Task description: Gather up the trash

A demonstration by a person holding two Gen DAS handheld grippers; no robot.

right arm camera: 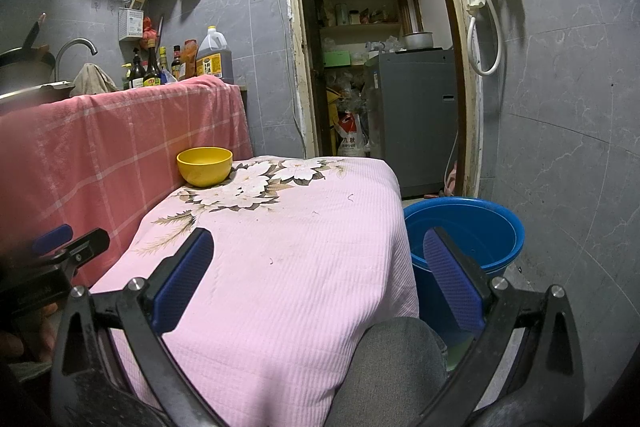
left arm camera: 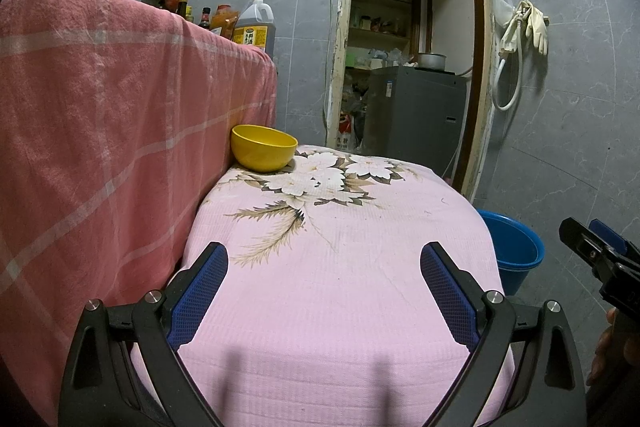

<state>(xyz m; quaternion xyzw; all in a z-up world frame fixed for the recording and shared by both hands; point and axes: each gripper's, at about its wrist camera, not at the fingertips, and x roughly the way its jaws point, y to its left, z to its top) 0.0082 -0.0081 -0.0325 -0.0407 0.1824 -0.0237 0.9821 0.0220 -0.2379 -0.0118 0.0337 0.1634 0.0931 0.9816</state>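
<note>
Both tongs hung with their jaws apart and nothing between them, over the near end of the table (left arm camera: 344, 291) under its pink flowered cloth. The yellow bowl (left arm camera: 263, 148) sat at the table's far left corner, well away from the left tongs (left arm camera: 323, 287) and the right tongs (right arm camera: 318, 275), against the red checked cloth (left arm camera: 100, 115). The blue bucket (right arm camera: 476, 227) stood beside the table's right edge. Only the right view looked into the bucket and caught a grey-clad knee (right arm camera: 392, 371); no trash was visible on the table.
</note>
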